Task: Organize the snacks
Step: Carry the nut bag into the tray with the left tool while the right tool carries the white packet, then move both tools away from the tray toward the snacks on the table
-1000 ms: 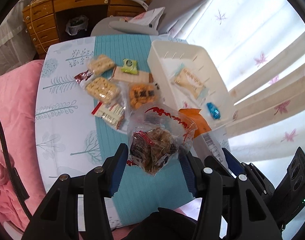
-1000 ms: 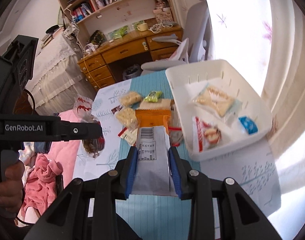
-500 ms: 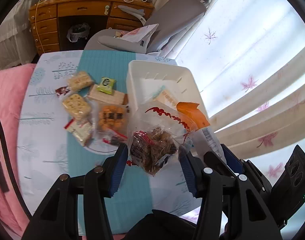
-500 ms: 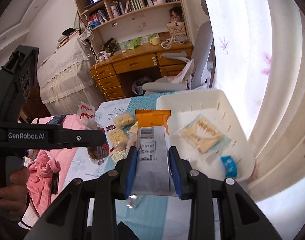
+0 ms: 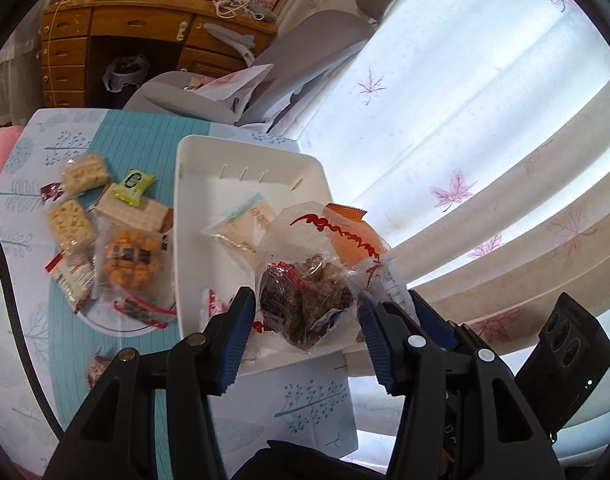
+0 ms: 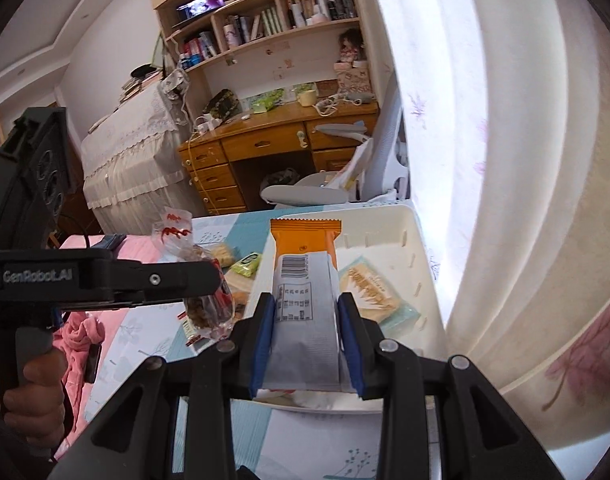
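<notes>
My left gripper (image 5: 303, 320) is shut on a clear bag of dark brown snacks (image 5: 305, 300) with red print, held above the near end of the white basket (image 5: 209, 152). In the right wrist view the same bag (image 6: 205, 292) hangs from that gripper at left. My right gripper (image 6: 307, 336) is shut on an orange and silver packet (image 6: 305, 288), its orange end out over the white basket (image 6: 415, 240). A pale cracker packet (image 6: 369, 284) lies inside the basket. Several loose snack packets (image 5: 129, 256) lie on the teal cloth left of the basket.
The table cloth (image 5: 137, 140) is teal with pale tree-printed sides. A grey office chair (image 5: 265, 76) stands just beyond the table, with a wooden desk (image 5: 125, 28) behind. Curtains (image 5: 485, 140) close off the right side. A person's hand (image 6: 29, 388) grips the left tool's handle.
Both grippers have swung to the right with their packets, from over the teal cloth to over the white basket. The grips have not changed.
</notes>
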A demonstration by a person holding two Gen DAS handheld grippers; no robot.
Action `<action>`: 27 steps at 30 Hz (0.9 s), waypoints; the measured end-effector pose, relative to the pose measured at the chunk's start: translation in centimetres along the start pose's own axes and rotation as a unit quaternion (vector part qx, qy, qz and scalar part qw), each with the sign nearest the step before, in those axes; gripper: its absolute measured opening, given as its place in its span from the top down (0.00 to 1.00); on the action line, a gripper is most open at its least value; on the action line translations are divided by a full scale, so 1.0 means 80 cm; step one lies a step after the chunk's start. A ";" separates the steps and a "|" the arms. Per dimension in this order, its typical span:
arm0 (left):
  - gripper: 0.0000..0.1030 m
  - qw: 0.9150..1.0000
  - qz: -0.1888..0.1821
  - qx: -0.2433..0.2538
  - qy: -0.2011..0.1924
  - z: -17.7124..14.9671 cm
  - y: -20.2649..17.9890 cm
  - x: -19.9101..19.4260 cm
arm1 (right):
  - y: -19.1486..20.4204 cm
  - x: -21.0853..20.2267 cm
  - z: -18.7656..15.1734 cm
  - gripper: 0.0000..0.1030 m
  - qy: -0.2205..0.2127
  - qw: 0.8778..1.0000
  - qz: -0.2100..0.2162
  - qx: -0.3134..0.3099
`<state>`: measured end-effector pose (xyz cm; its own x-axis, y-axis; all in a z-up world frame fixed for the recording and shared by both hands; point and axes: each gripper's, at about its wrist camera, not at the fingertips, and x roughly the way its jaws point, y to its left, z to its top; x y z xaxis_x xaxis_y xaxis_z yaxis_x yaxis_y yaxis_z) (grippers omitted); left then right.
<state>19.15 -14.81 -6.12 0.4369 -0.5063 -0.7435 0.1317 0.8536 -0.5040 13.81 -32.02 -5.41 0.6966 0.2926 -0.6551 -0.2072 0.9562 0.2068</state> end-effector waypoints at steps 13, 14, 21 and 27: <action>0.26 0.997 0.055 0.013 0.046 0.004 -0.023 0.045 | -0.044 0.016 -0.013 0.48 0.030 0.997 -0.023 0.068; 0.24 0.997 0.059 0.011 0.047 0.003 -0.021 0.046 | -0.046 0.018 -0.016 0.47 0.037 0.996 -0.022 0.075; 0.24 0.996 0.072 -0.013 0.050 -0.007 0.009 0.034 | -0.044 0.028 -0.023 0.47 0.062 0.992 -0.021 0.107; 0.24 0.995 0.087 -0.011 0.040 -0.017 0.044 0.003 | -0.029 0.036 -0.038 0.47 0.082 0.986 -0.016 0.147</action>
<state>18.47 -12.12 -8.67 0.3783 -0.3608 -0.8525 0.0407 0.9265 -0.3741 14.21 -33.40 -10.00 0.5738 0.2835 -0.7684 0.0379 0.9280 0.3707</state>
